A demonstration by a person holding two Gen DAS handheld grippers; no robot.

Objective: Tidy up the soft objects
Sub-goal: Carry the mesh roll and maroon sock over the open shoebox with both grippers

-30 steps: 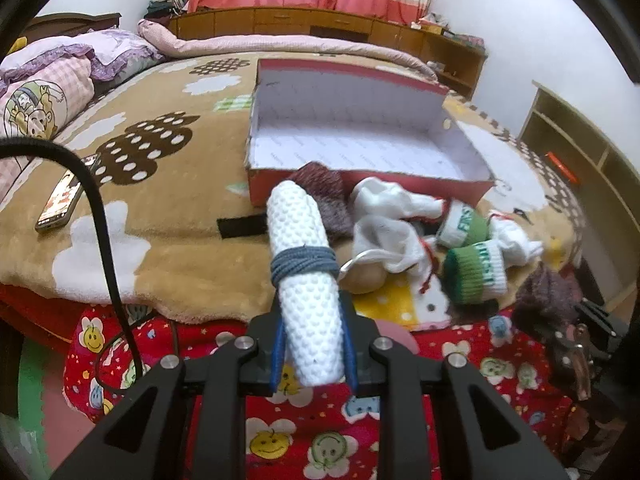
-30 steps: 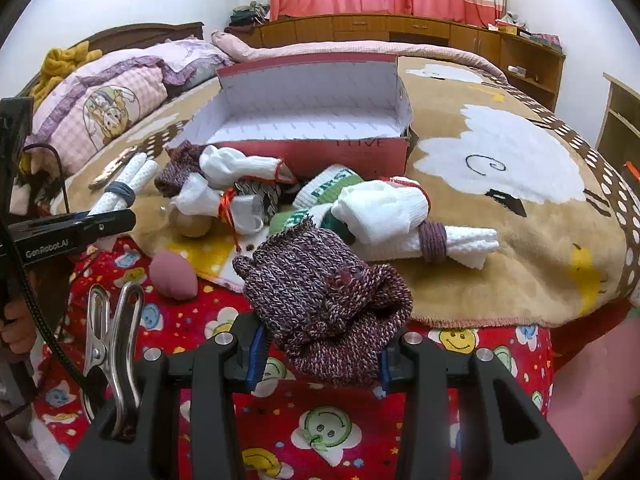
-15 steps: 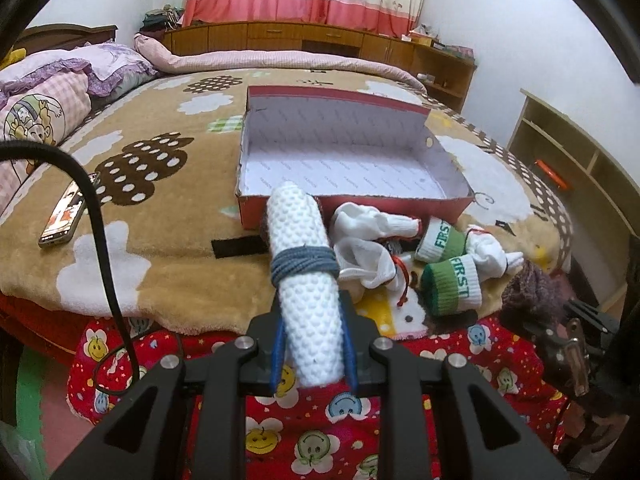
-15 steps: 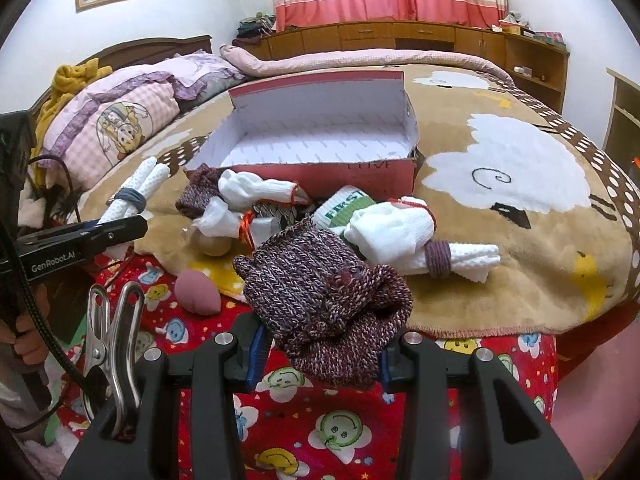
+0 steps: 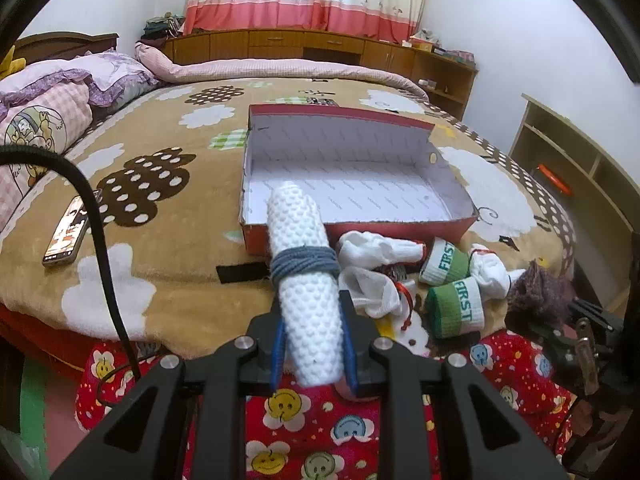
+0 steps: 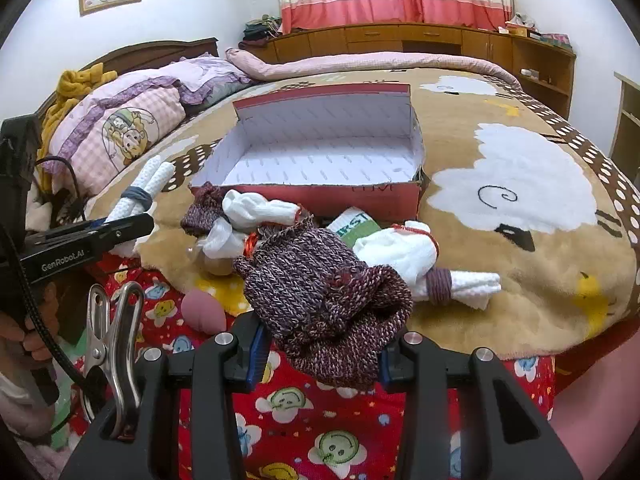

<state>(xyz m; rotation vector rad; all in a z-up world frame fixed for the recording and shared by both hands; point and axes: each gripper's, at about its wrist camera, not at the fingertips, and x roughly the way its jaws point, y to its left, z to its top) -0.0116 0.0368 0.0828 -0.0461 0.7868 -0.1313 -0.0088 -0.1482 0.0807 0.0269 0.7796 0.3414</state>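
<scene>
The bed (image 5: 168, 184) carries an open red box (image 5: 360, 232) with a white lining, set back from the near edge. Between the box and the near edge lies a heap of socks (image 5: 452, 276): white pairs and green-cuffed pairs marked FIRST. A phone (image 5: 66, 236) lies toward the left edge of the bed.

The right tongs (image 6: 320, 354) are clamped on a maroon knitted sock bundle (image 6: 324, 292), held off the near edge, in front of the heap.

The left tongs (image 5: 312, 350) are clamped on a white dotted sock roll (image 5: 306, 280) bound with a grey band. The roll projects forward from the tongs, its tip lying in line with the near left corner of the box.
</scene>
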